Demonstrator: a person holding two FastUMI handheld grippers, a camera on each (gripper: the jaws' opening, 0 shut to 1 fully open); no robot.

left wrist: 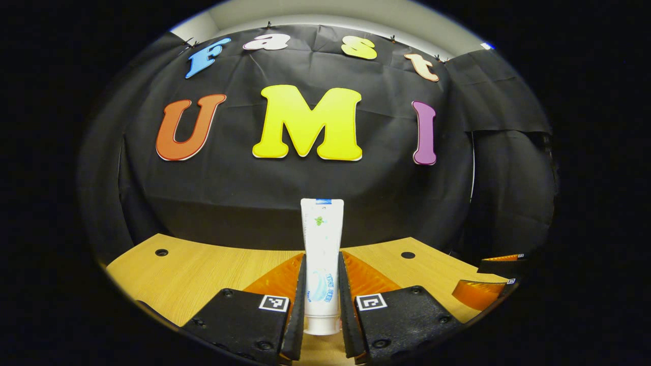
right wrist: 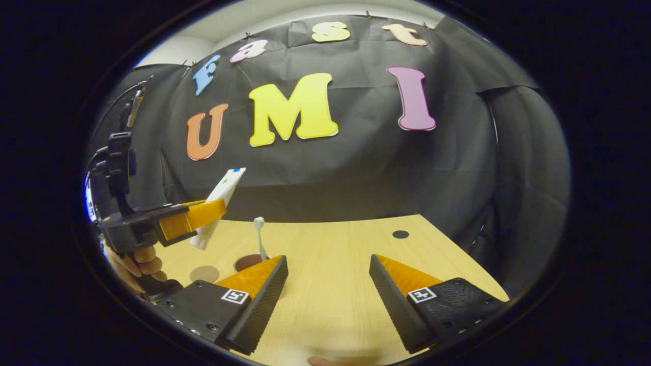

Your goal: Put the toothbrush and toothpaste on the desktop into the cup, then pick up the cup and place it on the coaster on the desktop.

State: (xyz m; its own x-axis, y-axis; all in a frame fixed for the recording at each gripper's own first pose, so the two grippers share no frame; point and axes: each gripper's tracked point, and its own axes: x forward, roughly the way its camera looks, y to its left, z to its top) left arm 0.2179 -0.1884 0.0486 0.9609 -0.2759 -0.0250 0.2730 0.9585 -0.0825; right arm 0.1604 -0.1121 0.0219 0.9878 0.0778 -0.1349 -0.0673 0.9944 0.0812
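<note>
While the left gripper [left wrist: 321, 300] clamps the toothpaste [left wrist: 321, 264] aloft, the right gripper [right wrist: 328, 284] hovers spread.

The left gripper view looks level across the light wooden tabletop [left wrist: 203, 274] at the black cloth wall, close behind its claw [left wrist: 322, 305]. The right gripper view sits higher, seemingly farther right, angled down. Both share the tabletop, the wall and the white toothpaste tube [right wrist: 218, 203].
</note>
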